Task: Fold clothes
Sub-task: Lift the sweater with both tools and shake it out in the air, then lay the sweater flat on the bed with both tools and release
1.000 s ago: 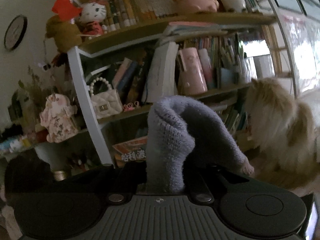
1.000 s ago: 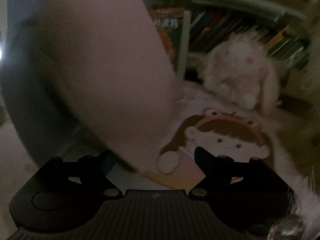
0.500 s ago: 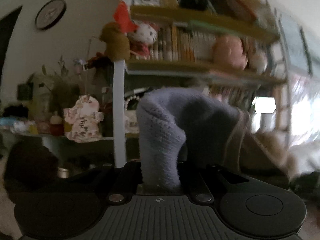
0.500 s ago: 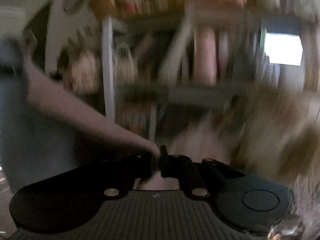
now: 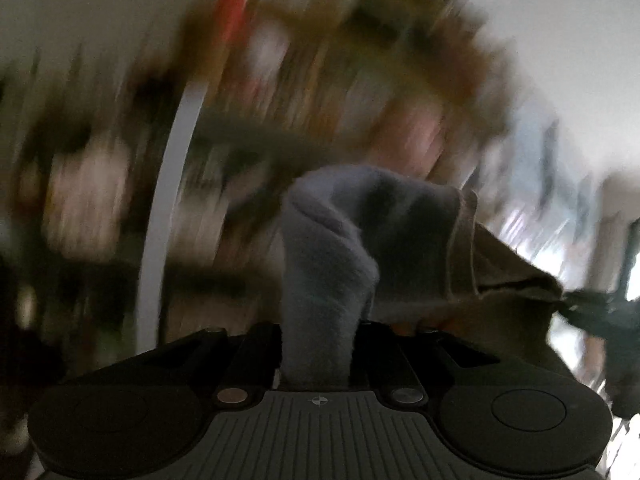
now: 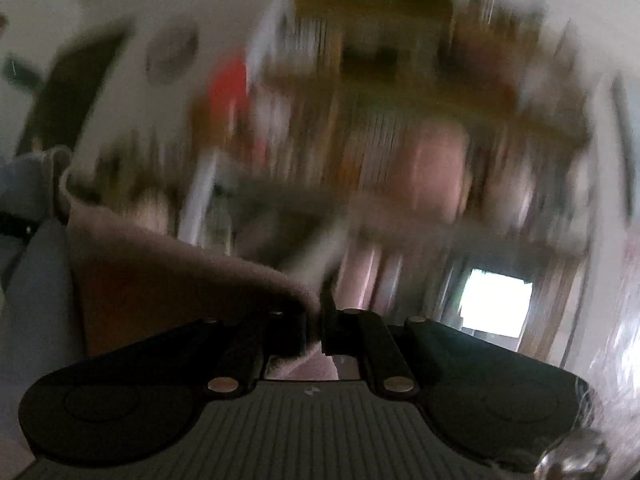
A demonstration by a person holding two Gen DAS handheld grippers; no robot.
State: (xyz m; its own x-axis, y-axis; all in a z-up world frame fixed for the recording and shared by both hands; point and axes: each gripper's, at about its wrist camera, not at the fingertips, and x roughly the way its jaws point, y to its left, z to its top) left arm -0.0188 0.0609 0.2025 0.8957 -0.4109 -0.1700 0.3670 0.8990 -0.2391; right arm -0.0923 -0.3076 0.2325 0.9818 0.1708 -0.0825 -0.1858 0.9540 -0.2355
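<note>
A knitted garment, grey-blue with a beige-pink part, hangs in the air between my two grippers. My left gripper is shut on its grey-blue bunched end, which stands up between the fingers and drapes right into the beige part. My right gripper is shut on the beige-pink edge, which stretches left toward the grey-blue part. My right gripper also shows dimly at the right edge of the left wrist view.
Both views are motion-blurred. A bookshelf full of books and toys with a white post fills the background. A bright window is at lower right. White wall lies above.
Both grippers have swung upward with the garment stretched between them; the views now tilt toward the upper shelves and wall. A second ago the right gripper was open; it shut on the beige edge.
</note>
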